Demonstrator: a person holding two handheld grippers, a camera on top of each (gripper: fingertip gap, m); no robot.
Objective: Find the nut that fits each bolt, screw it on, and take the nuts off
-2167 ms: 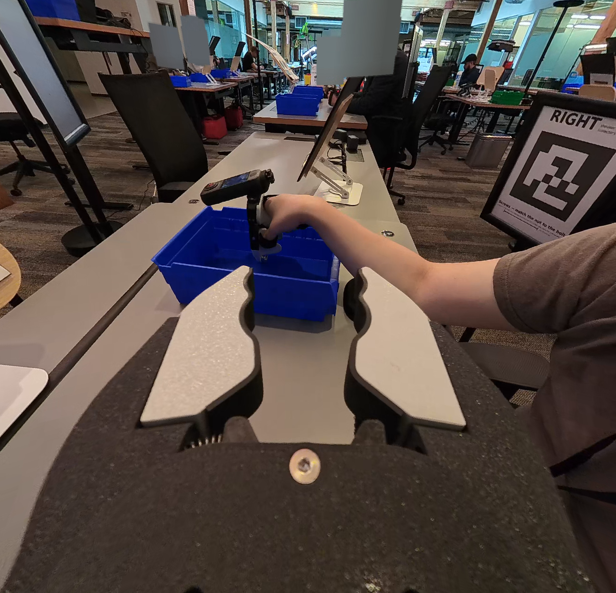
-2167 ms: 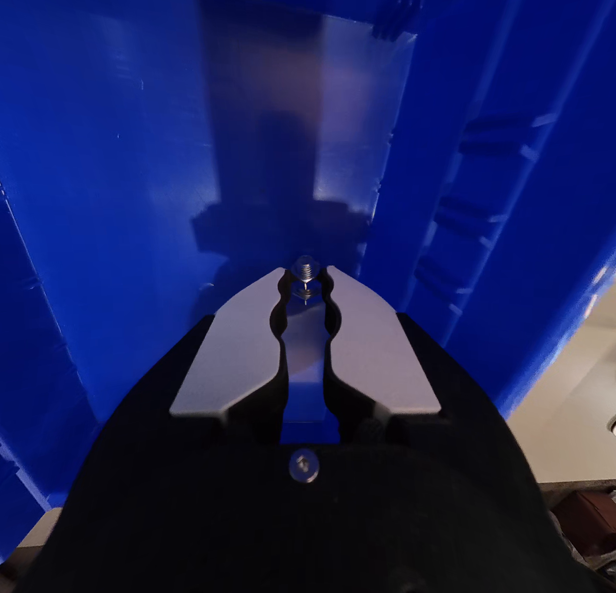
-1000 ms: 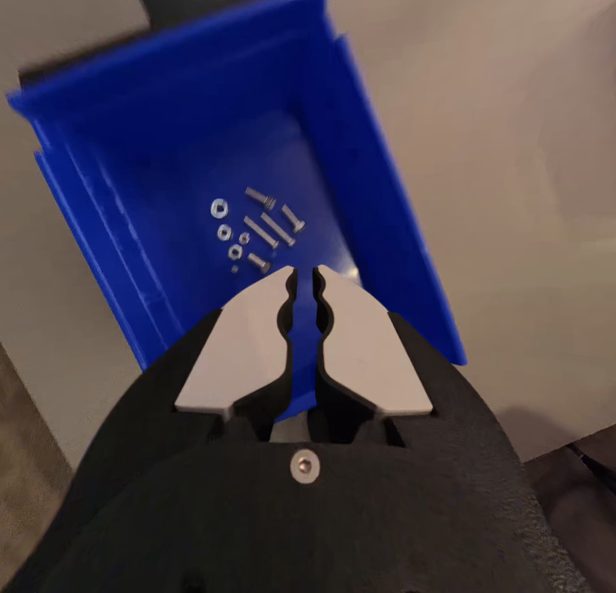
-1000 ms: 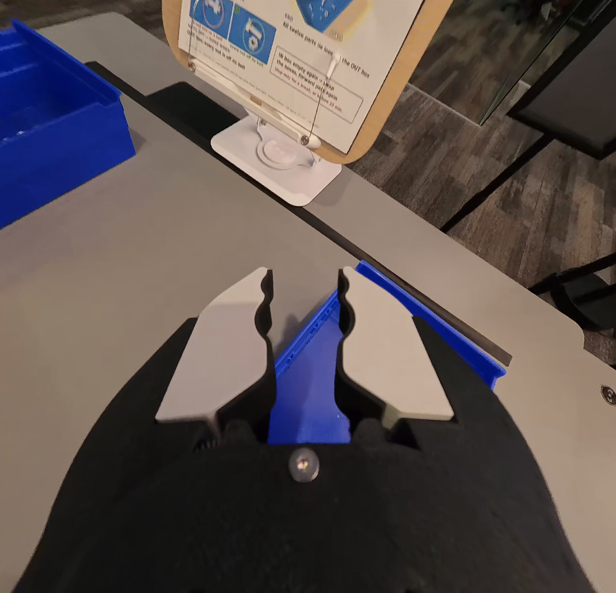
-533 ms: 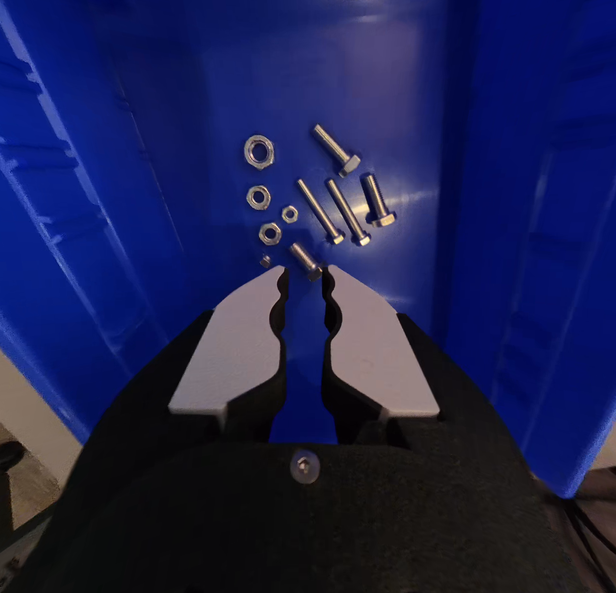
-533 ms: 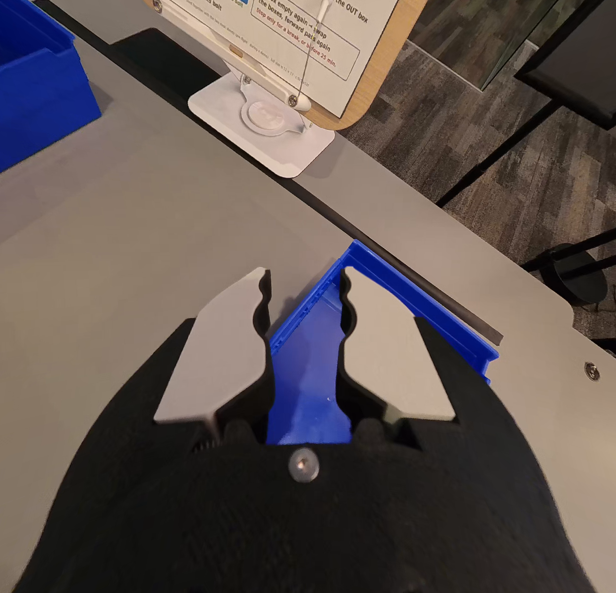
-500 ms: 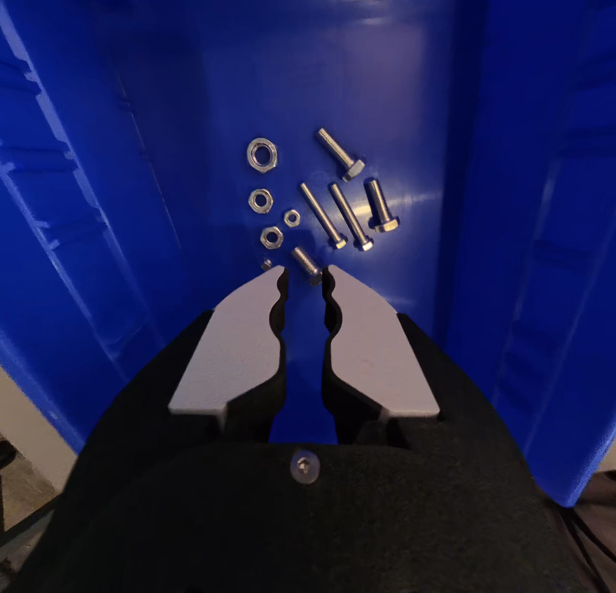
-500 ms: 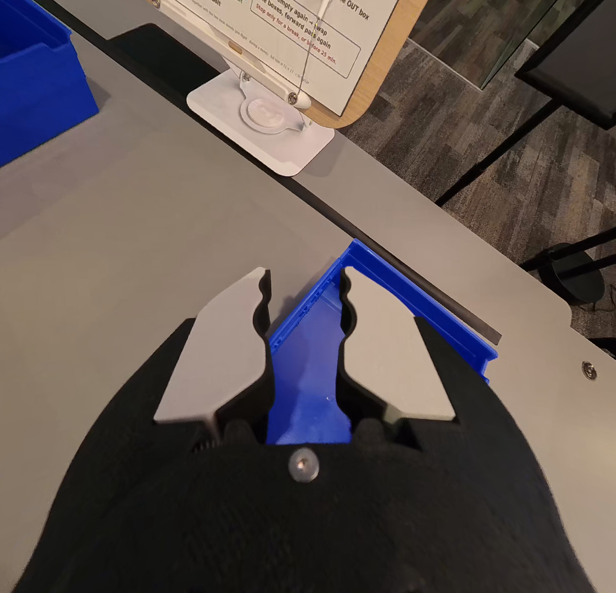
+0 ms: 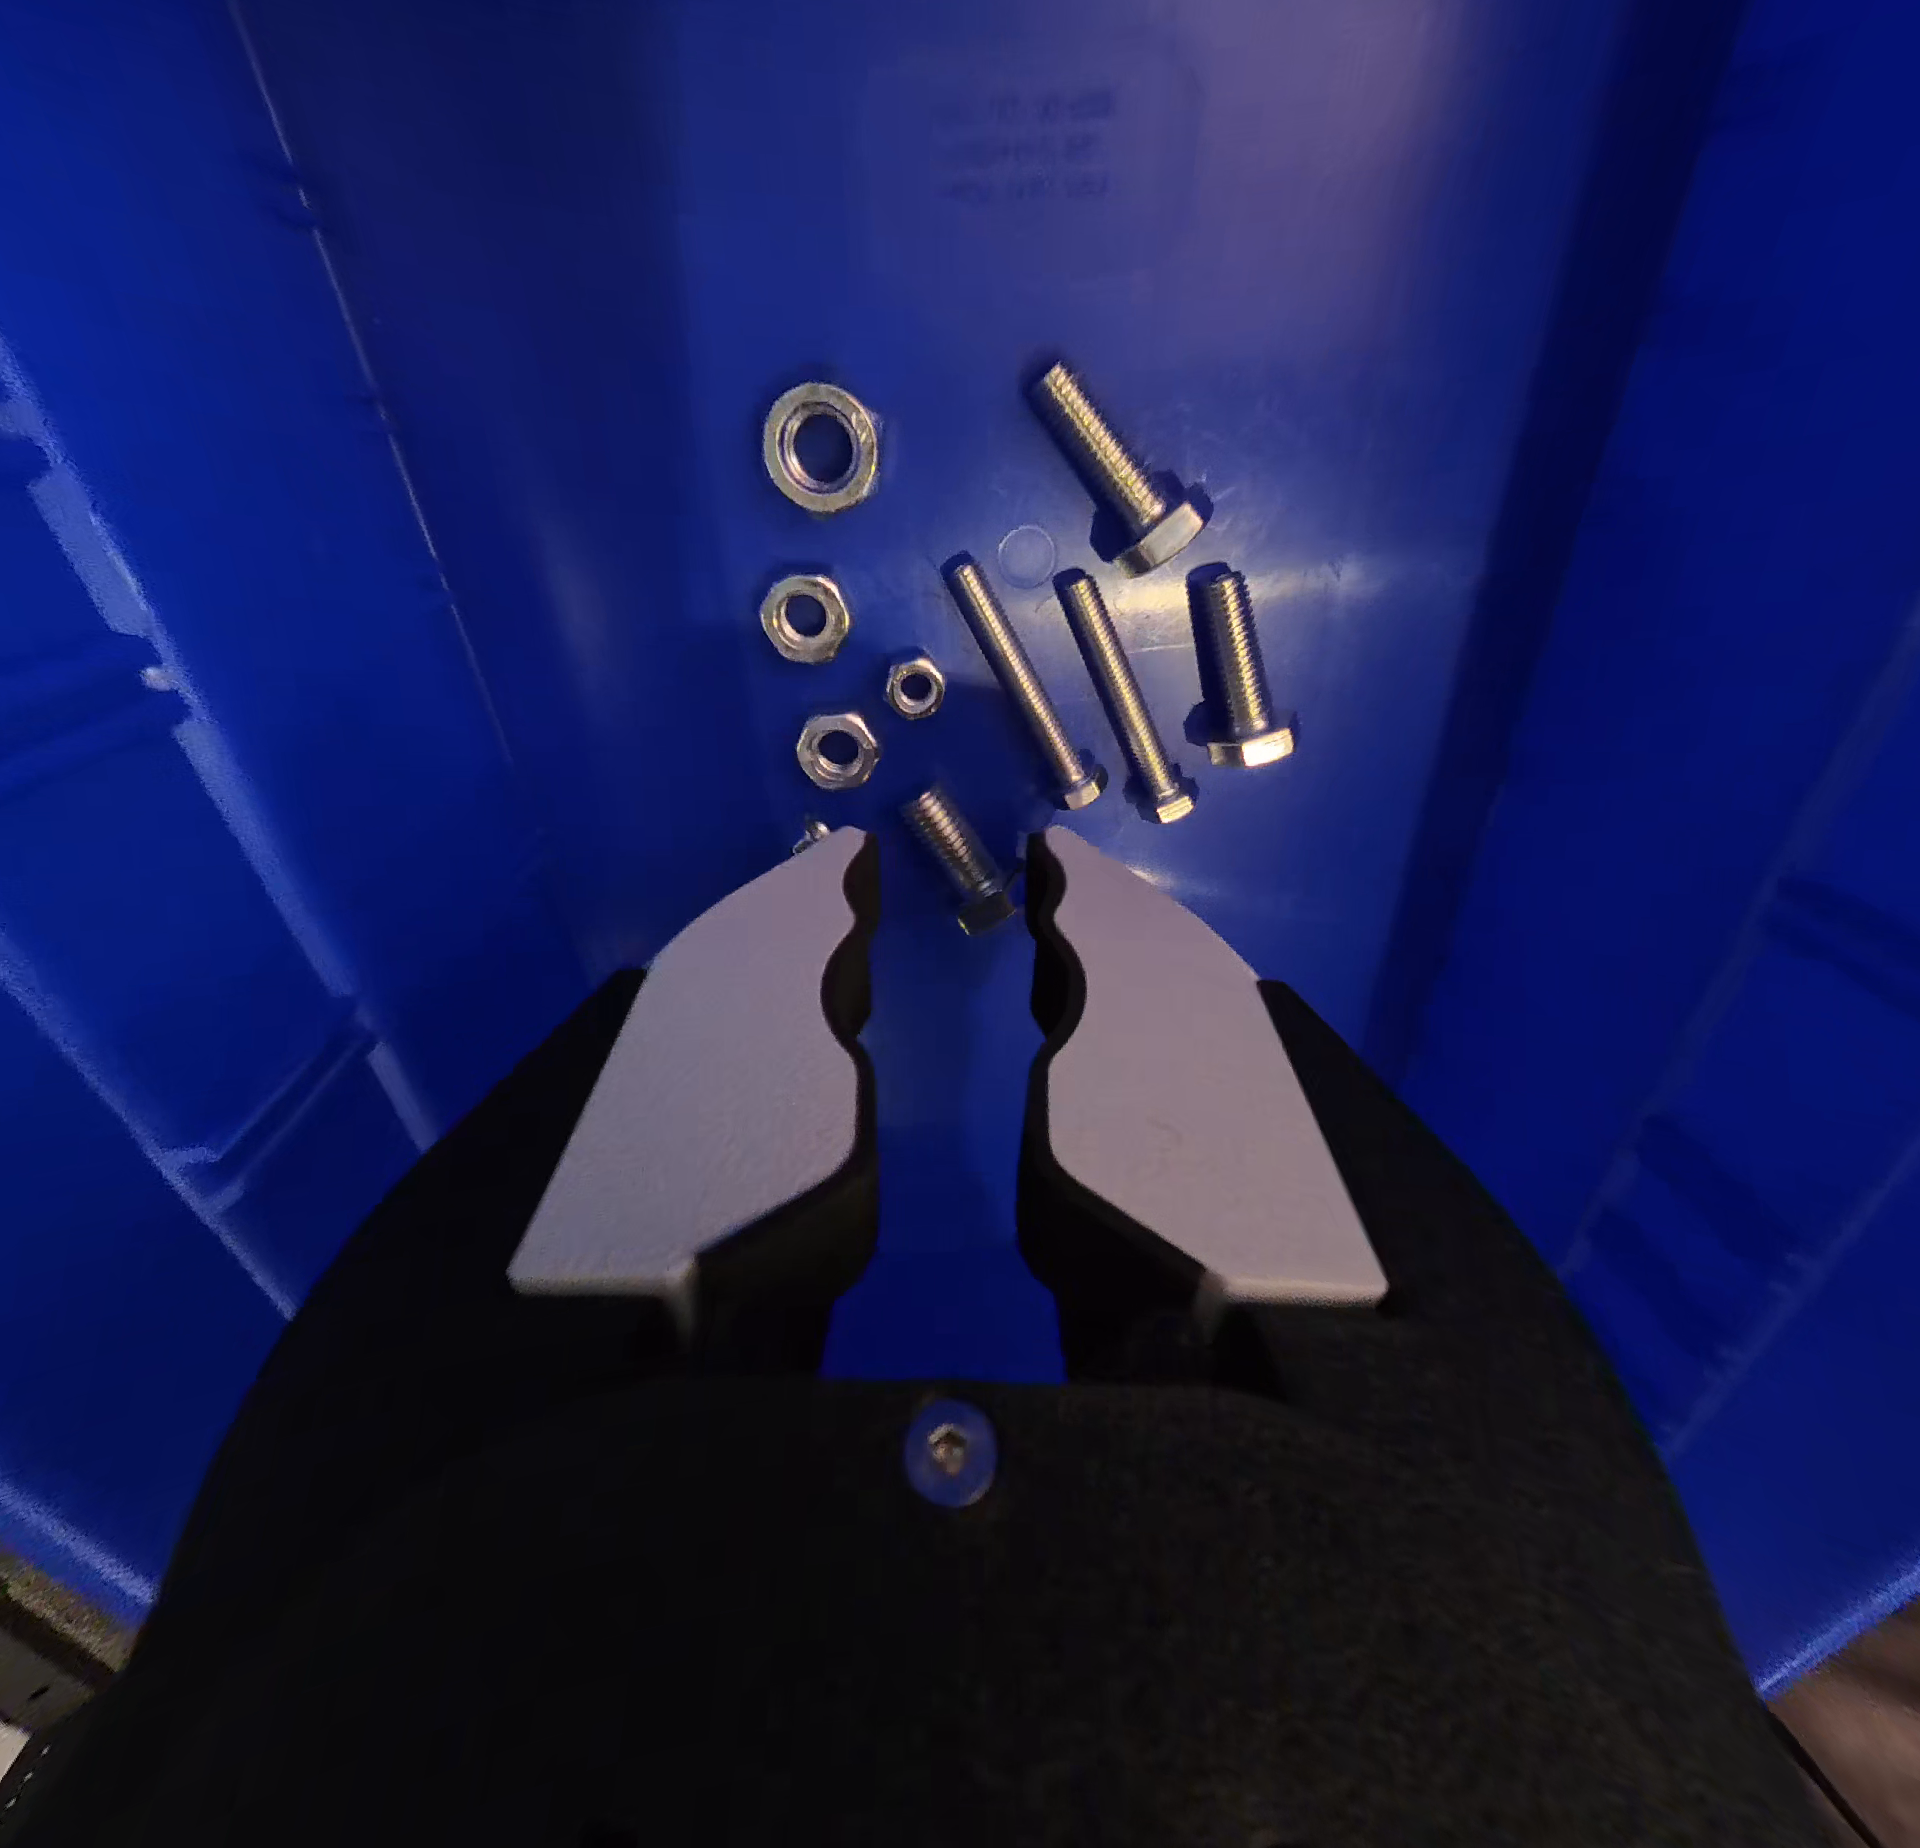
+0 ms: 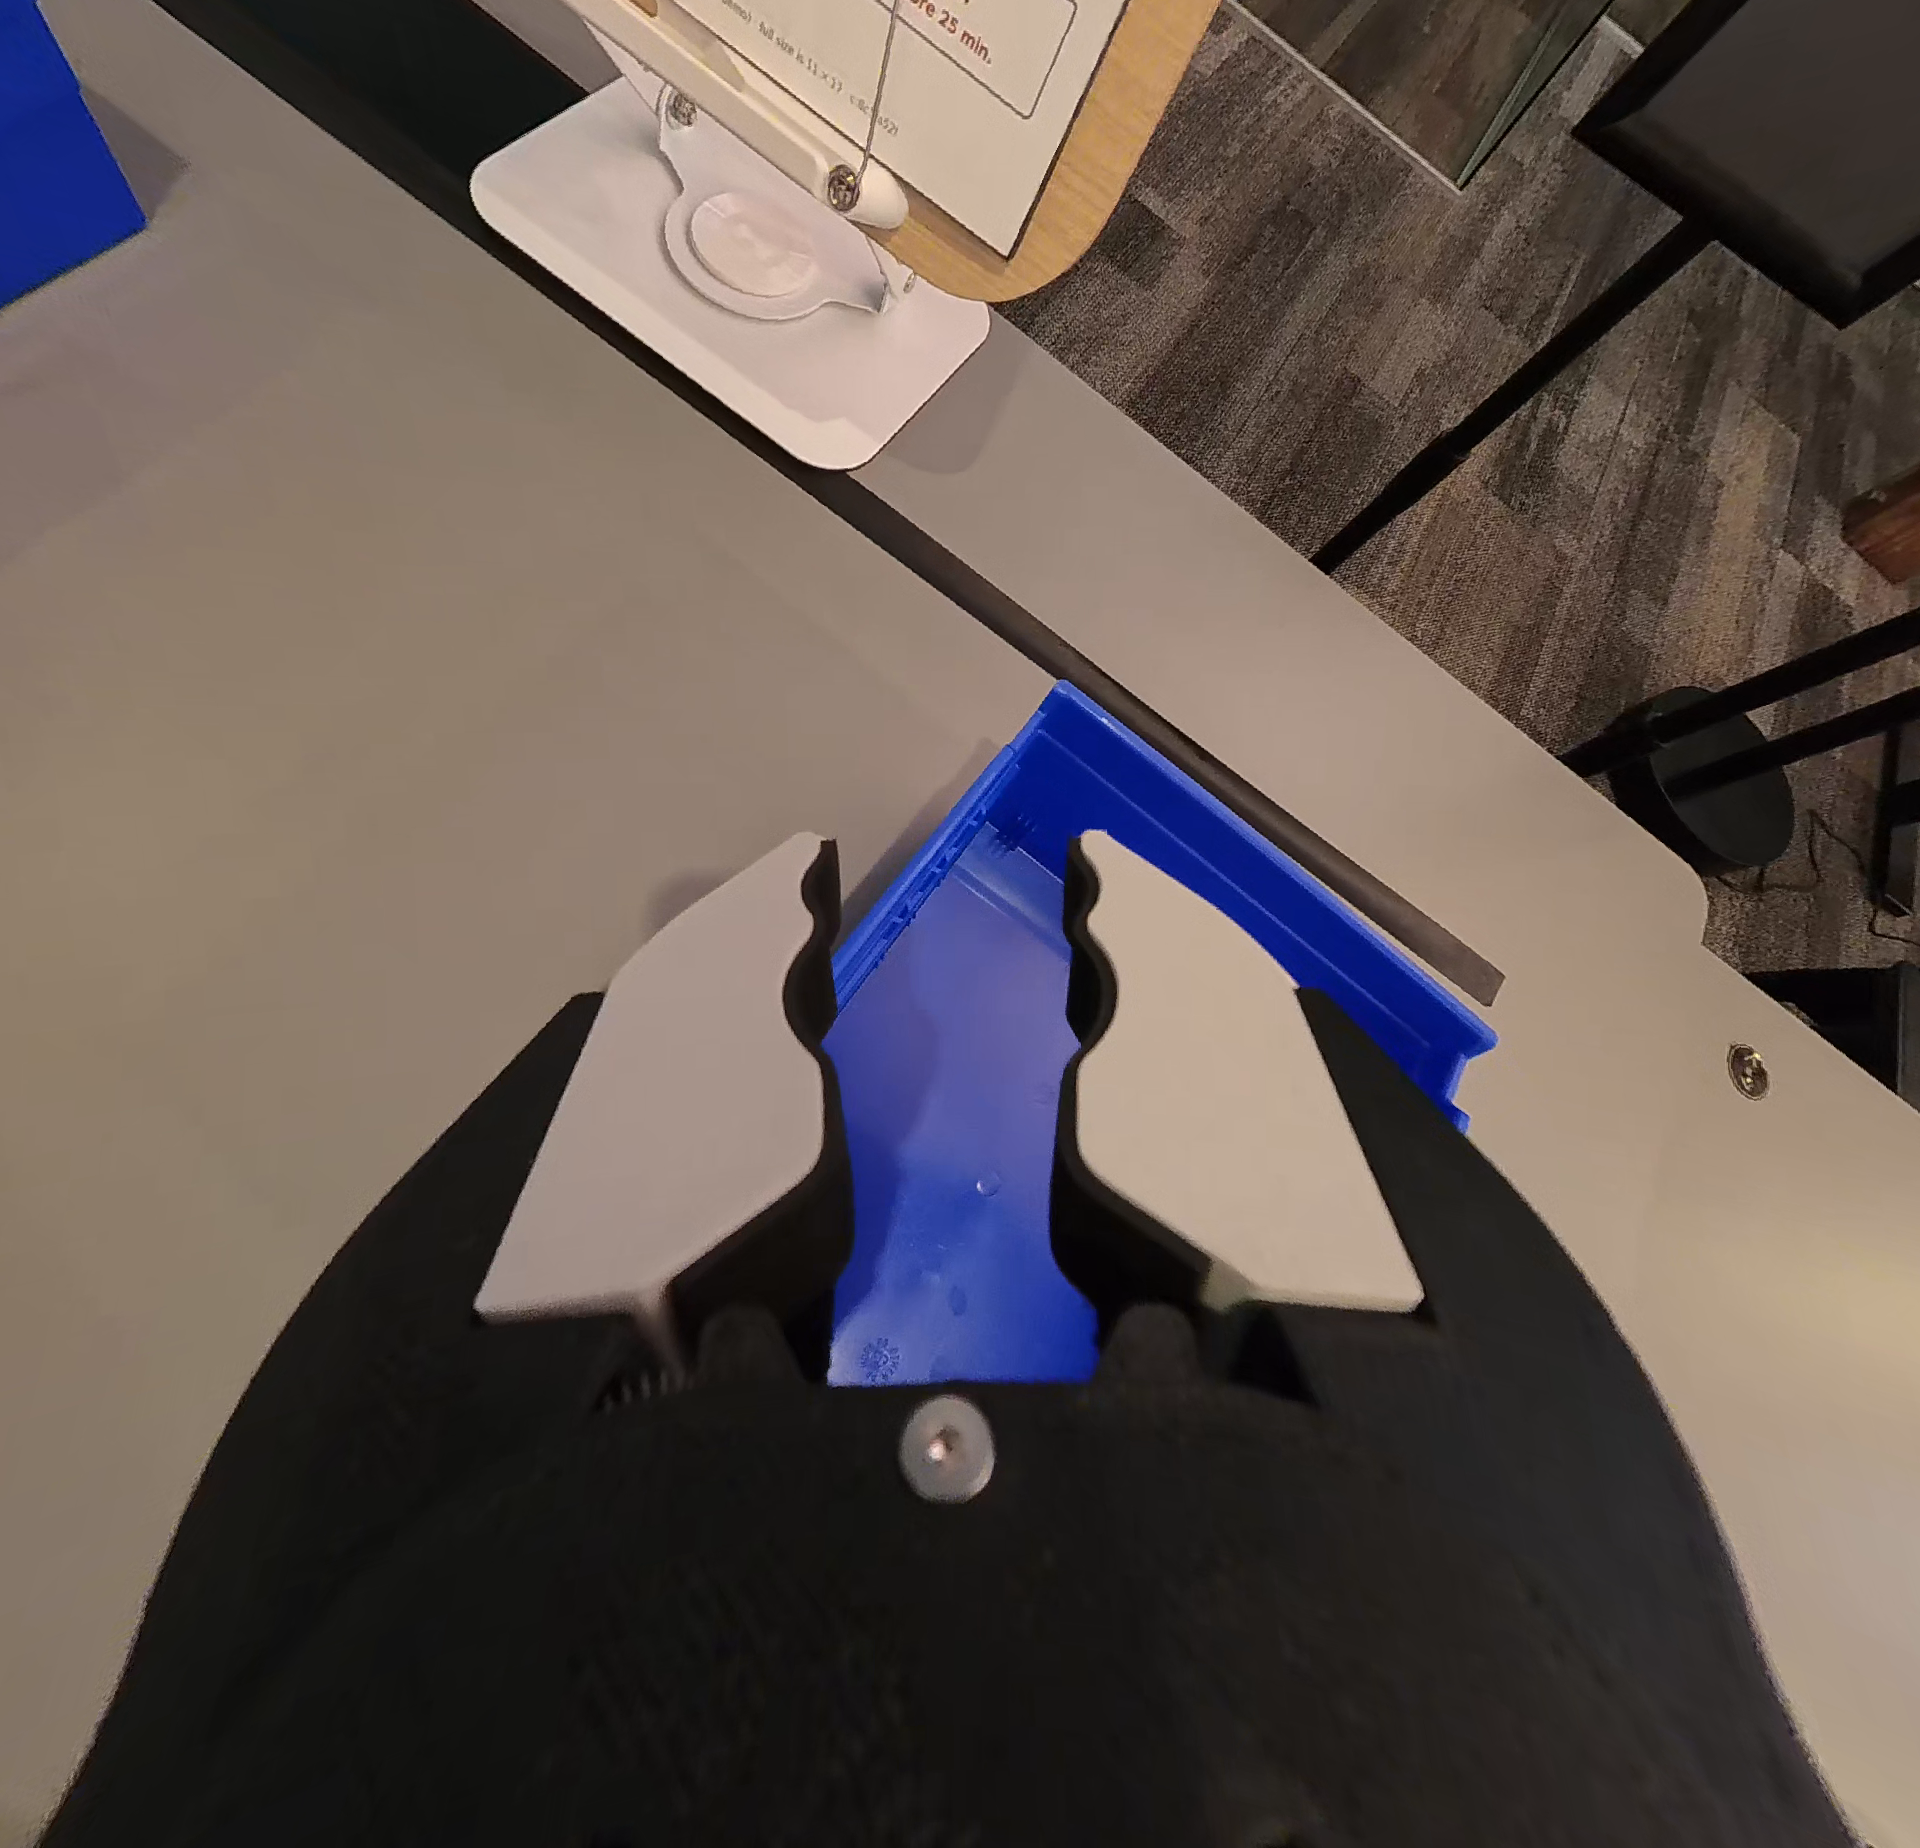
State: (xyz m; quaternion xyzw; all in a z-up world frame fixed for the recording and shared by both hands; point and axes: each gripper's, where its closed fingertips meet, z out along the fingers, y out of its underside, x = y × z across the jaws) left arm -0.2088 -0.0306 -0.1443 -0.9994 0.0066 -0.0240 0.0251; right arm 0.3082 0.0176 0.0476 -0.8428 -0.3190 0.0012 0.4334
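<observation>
In the left wrist view I look down into a blue bin (image 9: 1507,344) that holds loose steel parts. A large nut (image 9: 821,450) and several smaller nuts (image 9: 803,618) lie at the left. Two long thin bolts (image 9: 1023,684), two thick bolts (image 9: 1242,671) and a short bolt (image 9: 956,868) lie at the right. My left gripper (image 9: 951,842) is open, with the short bolt lying between its fingertips. A tiny nut (image 9: 808,838) peeks out by the left fingertip. My right gripper (image 10: 951,848) is open and empty above a second, empty blue bin (image 10: 1195,822).
In the right wrist view a sign board on a white stand (image 10: 748,271) sits at the far edge of the grey table (image 10: 364,655). A corner of the first blue bin (image 10: 52,157) shows at the far left. Dark floor and a black stand base (image 10: 1704,790) lie beyond the table. There is about 55 cm between the tips of the two grippers.
My left gripper went down into the bin and opened wider around the short bolt. My right gripper moved forward over the second bin.
</observation>
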